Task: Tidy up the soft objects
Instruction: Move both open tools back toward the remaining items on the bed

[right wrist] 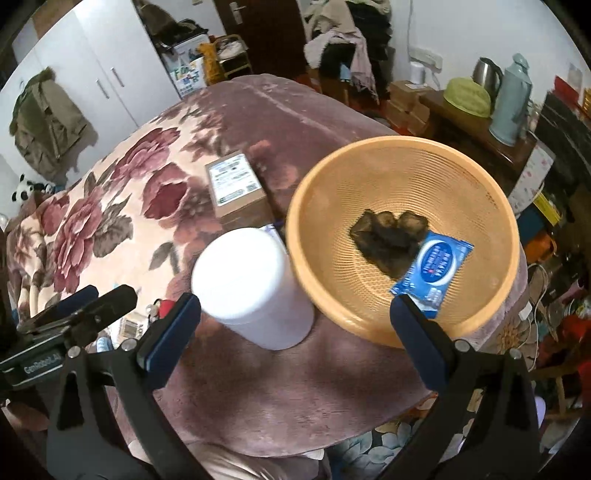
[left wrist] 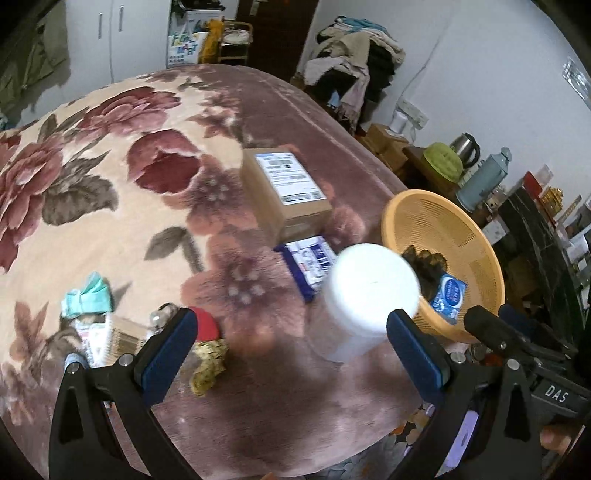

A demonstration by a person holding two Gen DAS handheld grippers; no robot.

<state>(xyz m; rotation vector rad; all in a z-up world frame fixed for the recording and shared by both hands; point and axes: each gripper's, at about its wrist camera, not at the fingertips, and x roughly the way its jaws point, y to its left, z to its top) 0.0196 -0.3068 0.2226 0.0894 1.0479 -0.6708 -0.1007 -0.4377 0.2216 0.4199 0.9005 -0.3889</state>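
Note:
An orange mesh basket [right wrist: 480, 206] sits on the floral blanket at the right; it also shows in the left wrist view [left wrist: 406, 218]. Inside lie a dark crumpled cloth [right wrist: 388, 236] and a blue tissue packet [right wrist: 432, 273]. A white cylindrical jar [right wrist: 251, 288] stands left of the basket, also in the left wrist view [left wrist: 369, 295]. A blue-white wipes pack [left wrist: 310, 262], a red soft object [left wrist: 207, 325], a yellow-gold cloth [left wrist: 208, 362] and a teal mask bundle [left wrist: 88, 295] lie on the blanket. My left gripper [left wrist: 291, 343] is open and empty. My right gripper [right wrist: 295, 325] is open and empty, near the basket's front rim.
A cardboard box [left wrist: 288, 192] with a label lies behind the jar. Small packets and a card stack [left wrist: 110, 336] lie at the left. A side table with a kettle [right wrist: 487, 74] and thermos [right wrist: 513, 103] stands right of the bed. Clothes pile [right wrist: 347, 33] at the back.

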